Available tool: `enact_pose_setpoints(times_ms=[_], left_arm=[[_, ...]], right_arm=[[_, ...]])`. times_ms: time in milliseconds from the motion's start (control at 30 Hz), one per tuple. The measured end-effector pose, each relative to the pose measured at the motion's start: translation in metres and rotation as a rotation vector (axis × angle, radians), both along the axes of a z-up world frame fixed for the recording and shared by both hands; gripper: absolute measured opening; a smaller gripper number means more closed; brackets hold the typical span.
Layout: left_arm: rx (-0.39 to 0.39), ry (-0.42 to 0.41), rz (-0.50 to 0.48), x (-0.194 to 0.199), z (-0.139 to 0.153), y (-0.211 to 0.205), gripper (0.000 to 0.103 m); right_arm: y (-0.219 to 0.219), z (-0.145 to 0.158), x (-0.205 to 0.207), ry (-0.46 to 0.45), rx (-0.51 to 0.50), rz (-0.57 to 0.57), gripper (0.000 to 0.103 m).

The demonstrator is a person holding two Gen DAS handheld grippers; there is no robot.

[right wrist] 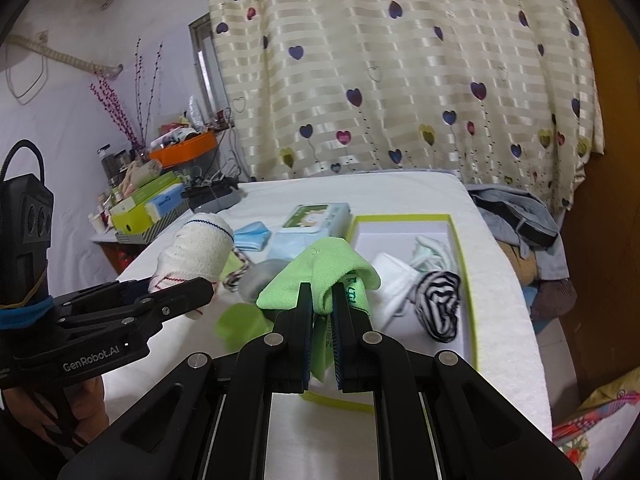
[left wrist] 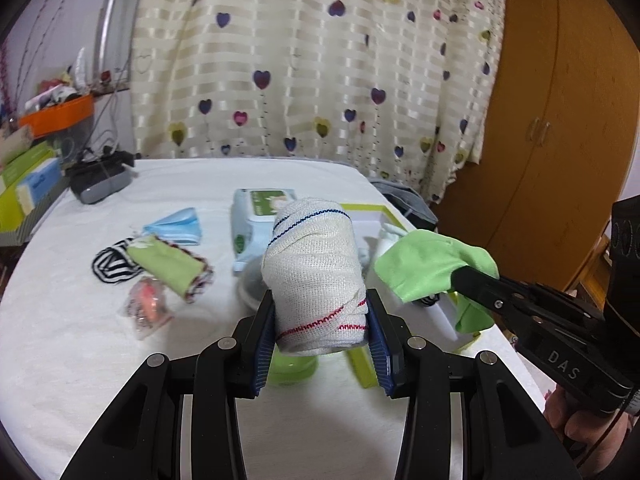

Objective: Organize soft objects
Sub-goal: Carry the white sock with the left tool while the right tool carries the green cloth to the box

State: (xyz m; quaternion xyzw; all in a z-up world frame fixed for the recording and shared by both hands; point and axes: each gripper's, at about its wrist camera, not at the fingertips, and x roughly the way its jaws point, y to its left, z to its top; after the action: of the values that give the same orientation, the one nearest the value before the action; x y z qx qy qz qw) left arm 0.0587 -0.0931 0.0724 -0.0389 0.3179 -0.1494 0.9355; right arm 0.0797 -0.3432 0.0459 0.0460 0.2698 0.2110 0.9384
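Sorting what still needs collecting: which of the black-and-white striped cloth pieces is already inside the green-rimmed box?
The striped piece beside the white sock lies inside the box. The other striped piece is out on the table.

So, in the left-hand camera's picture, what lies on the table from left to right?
Striped sock → folded green cloth → bandage roll held in the left gripper → green sock pinched by the right gripper.

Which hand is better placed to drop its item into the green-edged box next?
Probably the right: its claw holds the green cloth at the box; the left claw's bandage roll hangs short of it.
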Motion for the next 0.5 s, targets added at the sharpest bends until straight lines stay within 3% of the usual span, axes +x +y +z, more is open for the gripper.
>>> enact_pose_setpoints(times_ms=[500], left_arm=[[0.022, 0.072, -0.11, 0.006, -0.024, -0.052, 0.04]], right_arm=[[-0.043, -0.027, 0.012, 0.067, 0.023, -0.059, 0.009]])
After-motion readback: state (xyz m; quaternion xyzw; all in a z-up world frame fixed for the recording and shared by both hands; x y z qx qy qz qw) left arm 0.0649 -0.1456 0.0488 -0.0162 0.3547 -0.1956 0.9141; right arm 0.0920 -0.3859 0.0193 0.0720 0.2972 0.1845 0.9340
